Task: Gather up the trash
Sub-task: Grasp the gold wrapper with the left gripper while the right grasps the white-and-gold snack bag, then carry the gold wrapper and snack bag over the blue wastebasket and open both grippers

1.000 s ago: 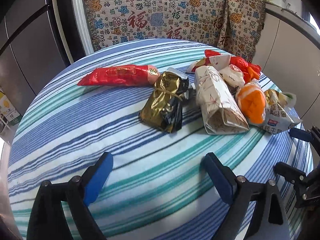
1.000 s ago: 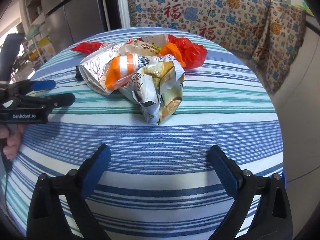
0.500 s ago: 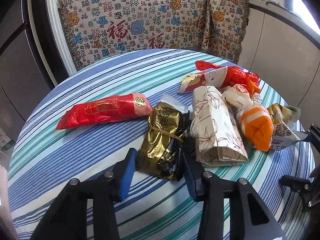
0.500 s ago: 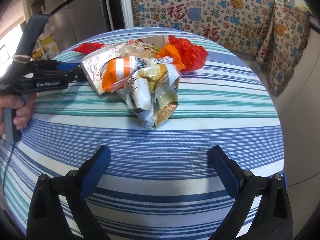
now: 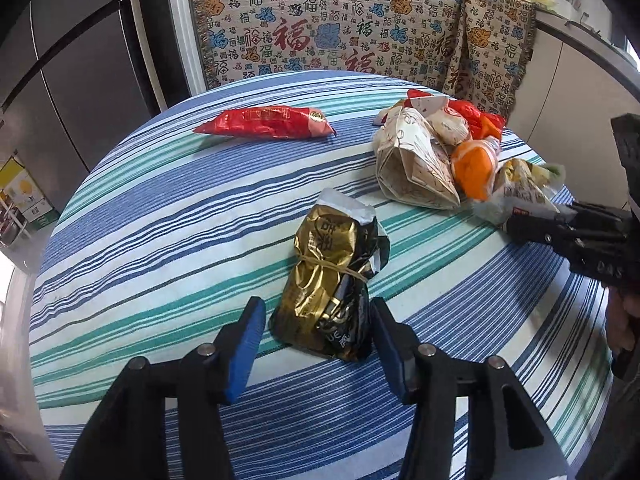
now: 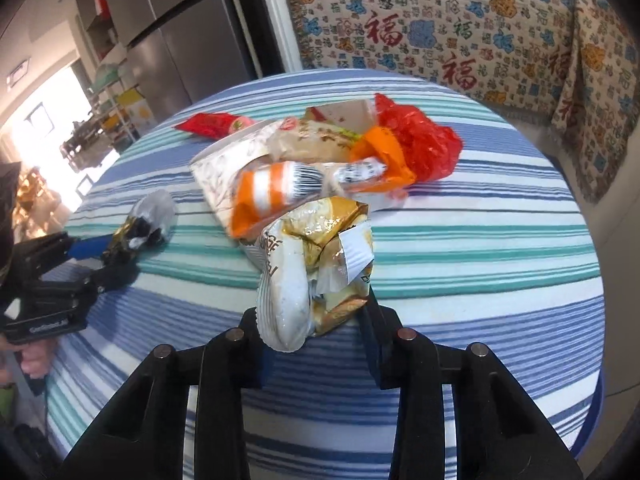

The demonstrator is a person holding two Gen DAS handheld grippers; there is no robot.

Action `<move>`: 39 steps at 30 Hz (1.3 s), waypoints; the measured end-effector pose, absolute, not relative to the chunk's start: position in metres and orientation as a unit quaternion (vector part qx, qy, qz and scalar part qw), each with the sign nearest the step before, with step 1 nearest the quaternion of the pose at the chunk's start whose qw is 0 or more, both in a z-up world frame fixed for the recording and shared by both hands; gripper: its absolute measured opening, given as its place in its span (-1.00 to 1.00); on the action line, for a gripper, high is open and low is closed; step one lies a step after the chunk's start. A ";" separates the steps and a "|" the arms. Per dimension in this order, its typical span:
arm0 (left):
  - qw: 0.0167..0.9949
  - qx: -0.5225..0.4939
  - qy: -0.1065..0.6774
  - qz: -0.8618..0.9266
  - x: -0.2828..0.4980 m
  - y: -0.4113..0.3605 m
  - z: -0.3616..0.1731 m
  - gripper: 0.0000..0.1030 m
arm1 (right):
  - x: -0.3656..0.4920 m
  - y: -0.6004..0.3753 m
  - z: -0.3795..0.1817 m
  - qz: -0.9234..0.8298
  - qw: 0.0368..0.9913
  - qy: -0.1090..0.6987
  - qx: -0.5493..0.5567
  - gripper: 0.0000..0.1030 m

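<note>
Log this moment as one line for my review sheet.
task: collect trash | left hand-held gripper: jaws just opening, gold-black wrapper loose between | right hand-held gripper: jaws just closing, gripping white-gold wrapper

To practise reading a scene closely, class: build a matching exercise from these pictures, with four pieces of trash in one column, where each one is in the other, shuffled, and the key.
Things
1. gold and black bag
2. long red packet
3. white and gold crumpled bag
4. orange wrapper

Places
A. lying alone on the far side of the table
B. between the fingers of the left gripper
C. in the pile, against the white patterned bag
D. clamped between the fingers of the right gripper

Pairs: 1-B, 2-A, 3-D, 4-C
</note>
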State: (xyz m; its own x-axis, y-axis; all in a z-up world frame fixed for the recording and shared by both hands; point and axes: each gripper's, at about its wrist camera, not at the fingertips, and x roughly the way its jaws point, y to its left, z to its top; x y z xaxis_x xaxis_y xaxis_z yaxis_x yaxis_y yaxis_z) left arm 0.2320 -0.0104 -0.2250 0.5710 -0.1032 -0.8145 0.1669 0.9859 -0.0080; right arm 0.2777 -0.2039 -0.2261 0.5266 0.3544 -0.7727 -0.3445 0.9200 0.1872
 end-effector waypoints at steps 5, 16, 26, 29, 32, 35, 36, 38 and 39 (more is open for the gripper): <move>0.887 0.035 0.456 -0.068 0.242 -0.010 -0.228 0.47 | 0.246 -0.187 -0.227 0.205 0.874 0.439 -0.039 -0.01; 0.889 0.031 0.453 -0.056 0.258 -0.004 -0.236 1.00 | 0.258 -0.168 -0.235 0.174 0.878 0.439 -0.077 0.47; 0.889 0.030 0.453 -0.059 0.260 -0.003 -0.236 1.00 | 0.267 -0.171 -0.235 0.180 0.876 0.443 -0.068 0.70; 0.888 0.031 0.454 -0.067 0.259 -0.002 -0.235 1.00 | 0.261 -0.178 -0.231 0.202 0.868 0.448 -0.075 0.51; 0.884 0.035 0.456 -0.099 0.257 -0.001 -0.233 0.99 | 0.254 -0.185 -0.219 0.219 0.869 0.439 -0.061 0.46; 0.884 0.022 0.454 -0.110 0.253 0.003 -0.230 0.99 | 0.248 -0.185 -0.203 0.232 0.878 0.413 -0.066 0.46; 0.885 0.017 0.452 -0.111 0.252 0.003 -0.228 0.98 | 0.248 -0.183 -0.201 0.236 0.878 0.410 -0.066 0.42; 0.887 0.012 0.447 -0.117 0.249 0.003 -0.224 0.79 | 0.250 -0.181 -0.201 0.239 0.874 0.418 -0.066 0.08; 0.886 0.014 0.447 -0.121 0.248 0.001 -0.223 0.54 | 0.251 -0.181 -0.203 0.236 0.871 0.424 -0.068 -0.10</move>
State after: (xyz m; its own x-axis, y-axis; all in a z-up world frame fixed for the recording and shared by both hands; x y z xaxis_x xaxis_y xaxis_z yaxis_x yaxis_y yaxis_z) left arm 0.2484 0.0009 -0.2226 0.5708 -0.2011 -0.7961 0.2260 0.9706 -0.0831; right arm 0.2508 -0.1808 -0.2035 0.5279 0.3543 -0.7719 -0.4700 0.8789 0.0820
